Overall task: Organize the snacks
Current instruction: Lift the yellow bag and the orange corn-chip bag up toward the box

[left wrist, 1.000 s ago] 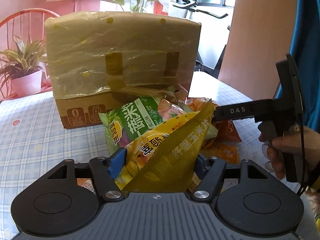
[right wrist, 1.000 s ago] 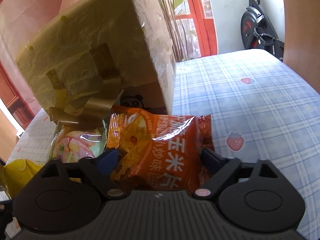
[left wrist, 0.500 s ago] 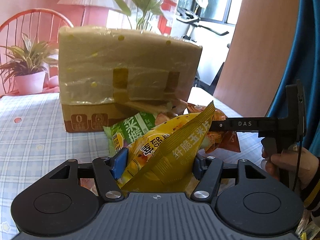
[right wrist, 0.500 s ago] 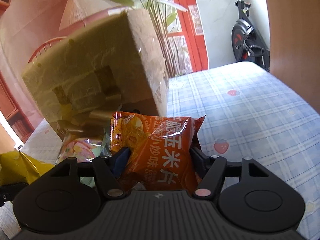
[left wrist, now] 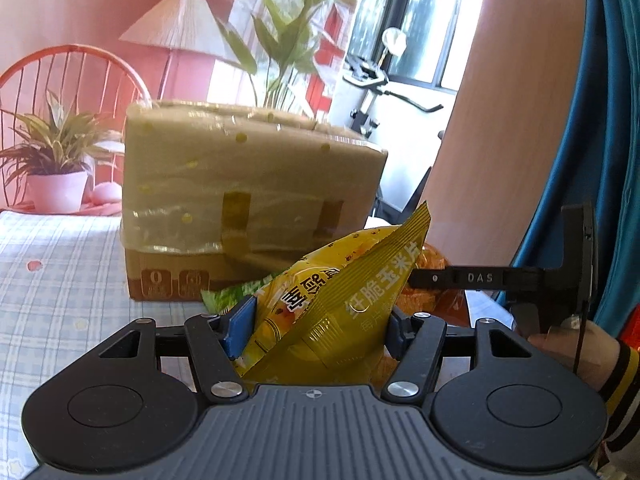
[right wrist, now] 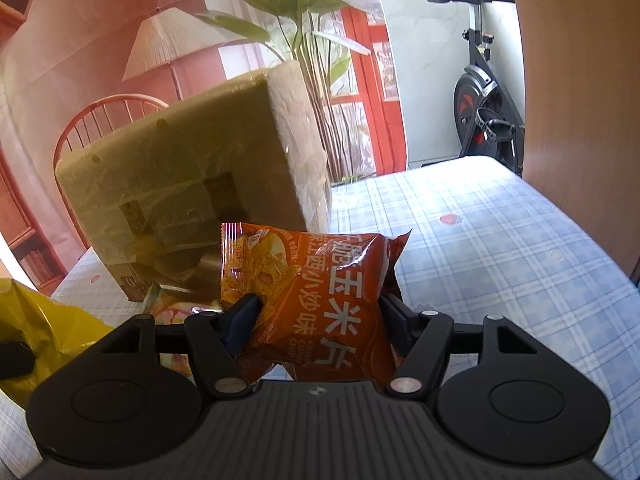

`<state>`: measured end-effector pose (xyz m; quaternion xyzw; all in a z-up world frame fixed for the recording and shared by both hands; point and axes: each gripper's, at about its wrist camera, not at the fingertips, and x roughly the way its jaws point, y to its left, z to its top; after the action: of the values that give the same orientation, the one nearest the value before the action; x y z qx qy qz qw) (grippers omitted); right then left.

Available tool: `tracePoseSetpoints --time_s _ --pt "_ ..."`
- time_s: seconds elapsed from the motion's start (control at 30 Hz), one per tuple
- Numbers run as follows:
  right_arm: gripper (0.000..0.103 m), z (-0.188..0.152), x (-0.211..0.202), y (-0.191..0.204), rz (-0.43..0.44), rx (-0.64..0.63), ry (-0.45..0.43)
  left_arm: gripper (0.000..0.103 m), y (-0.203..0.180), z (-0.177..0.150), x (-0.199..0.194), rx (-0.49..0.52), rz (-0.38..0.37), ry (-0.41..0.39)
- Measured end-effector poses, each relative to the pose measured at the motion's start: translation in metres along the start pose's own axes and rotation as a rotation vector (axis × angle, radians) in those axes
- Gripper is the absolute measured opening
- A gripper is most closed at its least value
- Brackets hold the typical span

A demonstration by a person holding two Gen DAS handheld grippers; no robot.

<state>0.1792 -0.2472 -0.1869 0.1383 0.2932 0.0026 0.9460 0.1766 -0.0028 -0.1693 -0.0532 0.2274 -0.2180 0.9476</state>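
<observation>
The right gripper [right wrist: 318,322] clamps an orange snack packet [right wrist: 316,300] between its fingers, both pads pressed into the packet's sides, the packet lifted clear of the checked tablecloth [right wrist: 500,248]. Its jaws have just been closing on the packet. Behind it stands a tape-wrapped cardboard box [right wrist: 188,184]. Just below the box's near edge lies what may be another packet [right wrist: 176,304], pale and mostly hidden. A yellow snack packet [right wrist: 48,336] fills the left edge. Beyond the table stand a red chair [right wrist: 104,116], a leafy plant [right wrist: 304,20] and an exercise bike [right wrist: 484,100].
</observation>
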Motion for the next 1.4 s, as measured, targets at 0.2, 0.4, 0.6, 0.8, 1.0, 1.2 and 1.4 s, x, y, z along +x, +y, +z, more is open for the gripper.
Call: tracePoseSetpoints --time_s 0.2,0.4,0.6,0.8,1.0,1.2,1.4 --pt "0.068 0.013 -0.010 0.006 -0.028 -0.020 -0.040 0.066 0.009 0.020 -0.003 -0.004 -0.003 -0.025" --pt "0.068 0.023 -0.022 0.010 -0.041 -0.031 -0.090 0.066 0.011 0.041 -0.003 0.029 0.003 -0.052" --pt "0.068 0.028 -0.026 0.013 -0.047 -0.042 -0.104 0.066 0.013 0.046 -0.007 0.024 0.006 -0.075" --pt "0.068 0.040 -0.035 0.014 -0.045 -0.042 -0.135 0.066 0.013 0.055 -0.013 0.036 0.012 -0.104" --pt "0.068 0.058 -0.047 0.019 -0.039 -0.052 -0.177 0.066 0.012 0.068 -0.016 0.055 0.017 -0.137" --pt "0.068 0.073 -0.059 0.028 -0.035 -0.079 -0.216 0.066 0.014 0.079 -0.017 0.058 0.023 -0.155" --pt "0.068 0.087 -0.063 0.033 -0.030 -0.094 -0.238 0.066 0.016 0.088 -0.019 0.051 0.029 -0.176"
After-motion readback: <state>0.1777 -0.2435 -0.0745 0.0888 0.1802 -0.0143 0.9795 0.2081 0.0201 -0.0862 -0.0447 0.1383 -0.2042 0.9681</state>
